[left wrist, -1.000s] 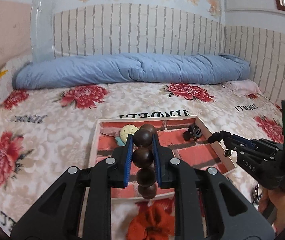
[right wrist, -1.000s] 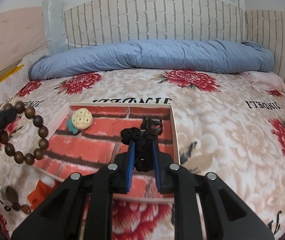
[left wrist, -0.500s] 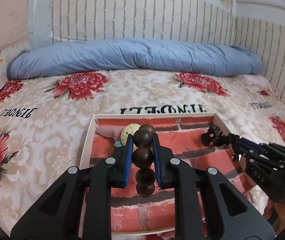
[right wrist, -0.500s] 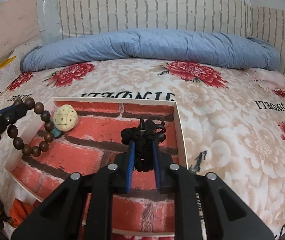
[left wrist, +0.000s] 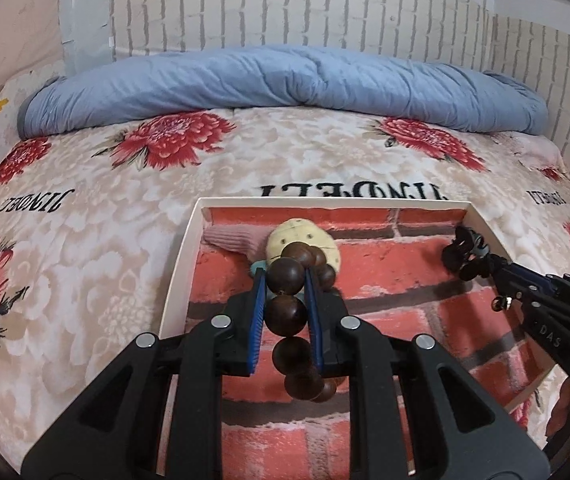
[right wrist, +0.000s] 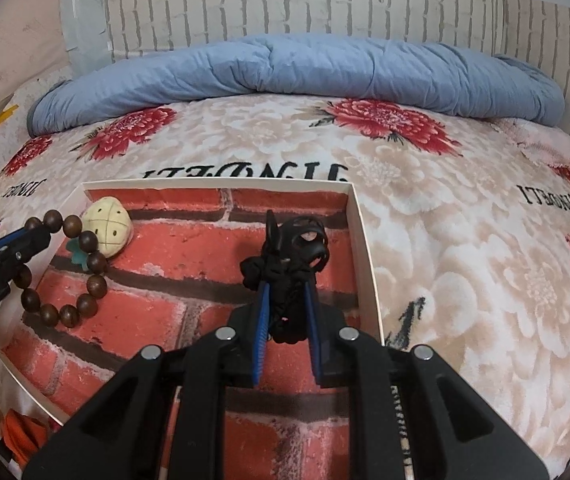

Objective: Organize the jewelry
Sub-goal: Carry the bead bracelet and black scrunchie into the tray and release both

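Two grippers: left (left wrist: 284,280) pinches round glossy wooden beads (left wrist: 285,312); right (right wrist: 287,292) knotted black cord (right wrist: 285,276).

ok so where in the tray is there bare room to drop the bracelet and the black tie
The tray floor lies bare across its middle, between the pineapple charm at the far left corner and the right wall, and along the whole near edge. The far left corner is crowded: charm plus a pink shell.
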